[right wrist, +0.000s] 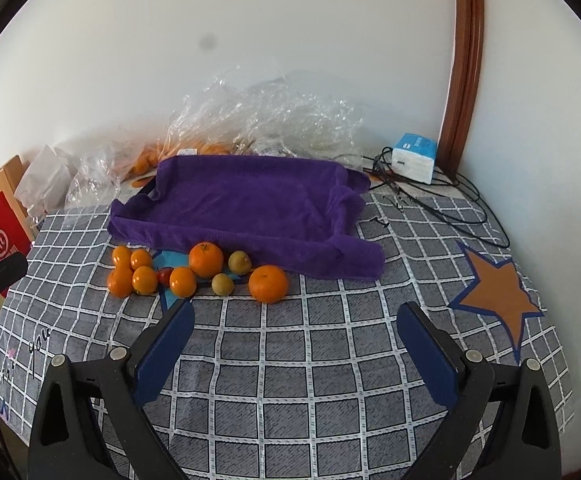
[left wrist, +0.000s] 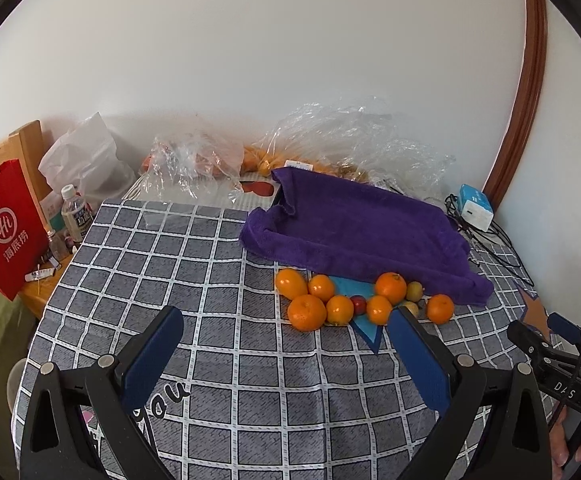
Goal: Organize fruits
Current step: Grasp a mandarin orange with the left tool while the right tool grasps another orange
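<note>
Both the left claw (left wrist: 286, 336) and right claw (right wrist: 295, 330) hover wide and empty above the bench (right wrist: 290, 380). 7 oranges (right wrist: 206, 259) cluster just before the purple towel (right wrist: 250, 204).

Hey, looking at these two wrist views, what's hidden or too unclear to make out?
- Tray under the purple towel: only a dark corner shows in both views.
- Fruit in the clear plastic bags: glare and crumpled film hide the count.
- Small red fruit: wedged between oranges, type unclear.
- Right gripper: cut off by the left view's edge.
</note>
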{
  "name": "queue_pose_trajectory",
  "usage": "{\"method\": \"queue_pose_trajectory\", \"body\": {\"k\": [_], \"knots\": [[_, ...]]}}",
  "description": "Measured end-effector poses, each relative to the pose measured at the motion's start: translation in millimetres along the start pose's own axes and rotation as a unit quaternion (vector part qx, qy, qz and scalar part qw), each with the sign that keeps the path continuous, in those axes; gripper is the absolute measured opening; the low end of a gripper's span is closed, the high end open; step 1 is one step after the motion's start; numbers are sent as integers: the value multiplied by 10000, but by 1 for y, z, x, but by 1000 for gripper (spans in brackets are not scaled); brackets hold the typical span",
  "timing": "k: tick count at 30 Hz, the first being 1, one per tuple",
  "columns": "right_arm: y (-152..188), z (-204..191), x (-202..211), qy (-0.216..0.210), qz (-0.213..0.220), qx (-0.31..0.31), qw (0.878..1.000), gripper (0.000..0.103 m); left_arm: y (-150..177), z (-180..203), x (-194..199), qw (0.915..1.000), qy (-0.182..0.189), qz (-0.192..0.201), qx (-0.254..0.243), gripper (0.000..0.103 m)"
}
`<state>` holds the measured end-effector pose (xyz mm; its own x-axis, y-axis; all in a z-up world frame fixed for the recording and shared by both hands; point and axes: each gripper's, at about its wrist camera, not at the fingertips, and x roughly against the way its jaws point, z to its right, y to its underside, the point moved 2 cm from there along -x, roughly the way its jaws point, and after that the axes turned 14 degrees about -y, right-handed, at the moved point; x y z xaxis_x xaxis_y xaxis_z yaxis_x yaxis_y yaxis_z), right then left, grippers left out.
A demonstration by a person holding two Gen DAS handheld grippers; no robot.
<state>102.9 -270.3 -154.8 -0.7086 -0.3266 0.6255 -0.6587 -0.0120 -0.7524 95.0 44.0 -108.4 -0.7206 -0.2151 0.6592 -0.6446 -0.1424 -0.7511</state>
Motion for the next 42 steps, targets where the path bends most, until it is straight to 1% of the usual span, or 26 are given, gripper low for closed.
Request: {"method": "queue_pose_trajectory", "body": {"k": [3, 5, 7, 9, 10, 12, 15, 17, 18, 19, 23, 25, 27, 31, 32, 33, 34, 35, 36, 37, 38, 39, 41, 42], "knots": [[4, 5, -20, -162, -113, -79, 9998, 98, 3, 2, -14, 10000, -24, 5, -65, 100], [7, 9, -32, -172, -165, -107, 9997, 98, 5, 3, -22, 9999, -91, 42, -118, 100], [9, 14, -46, -138, -279, -157, 9994, 94, 8, 5, -33, 9997, -151, -29, -177, 99], [12, 21, -57, -120, -350, -249, 9990, 88, 10, 5, -43, 9996, -105, -173, -220, 95], [13, 24, -61, -106, -332, -304, 9989, 87, 11, 5, -49, 9993, -135, -231, -256, 94], [13, 30, -69, -123, -266, -412, 9987, 86, 13, 3, -57, 9990, -246, -225, -293, 94], [12, 38, -79, -159, -318, -533, 9979, 73, 18, 0, -70, 9983, -219, -375, -380, 94], [11, 42, -87, -178, -366, -573, 9975, 67, 21, -4, -79, 9981, -185, -481, -326, 94], [10, 43, -91, -206, -377, -571, 9974, 63, 23, -5, -83, 9980, -165, -533, -301, 94], [10, 44, -95, -245, -397, -571, 9973, 62, 25, -6, -87, 9978, -140, -576, -290, 94], [11, 40, -107, -489, -419, -505, 9966, 62, 29, -4, -98, 9971, -65, -696, -297, 94], [10, 36, -116, -599, -460, -437, 9962, 62, 28, 0, -101, 9969, 38, -714, -320, 93], [9, 33, -126, -626, -560, -378, 9958, 62, 26, 7, -106, 9964, 133, -756, -371, 93], [8, 28, -144, -732, -700, -270, 9945, 62, 25, 22, -114, 9957, 200, -738, -526, 93], [8, 25, -145, -666, -672, -155, 9954, 60, 25, 26, -117, 9949, 255, -784, -581, 93], [7, 22, -147, -617, -672, -18, 9958, 53, 24, 30, -121, 9942, 296, -817, -630, 93], [8, 20, -147, -619, -684, 72, 9957, 45, 24, 33, -123, 9941, 327, -812, -646, 89], [8, 18, -147, -623, -680, 136, 9956, 43, 24, 34, -125, 9943, 336, -788, -638, 85], [9, 17, -146, -618, -671, 161, 9957, 43, 23, 36, -126, 9945, 349, -777, -611, 83], [9, 18, -146, -618, -662, 167, 9958, 43, 23, 37, -128, 9945, 414, -770, -574, 77], [10, 18, -145, -636, -657, 153, 9957, 42, 22, 38, -129, 9943, 484, -778, -545, 67], [10, 19, -143, -655, -653, 121, 9956, 42, 22, 38, -131, 9938, 554, -811, -517, 61], [12, 22, -138, -661, -627, 40, 9958, 42, 21, 40, -133, 9919, 793, -868, -475, 41], [13, 24, -134, -673, -611, -3, 9959, 42, 21, 41, -134, 9910, 884, -875, -492, 38]]}}
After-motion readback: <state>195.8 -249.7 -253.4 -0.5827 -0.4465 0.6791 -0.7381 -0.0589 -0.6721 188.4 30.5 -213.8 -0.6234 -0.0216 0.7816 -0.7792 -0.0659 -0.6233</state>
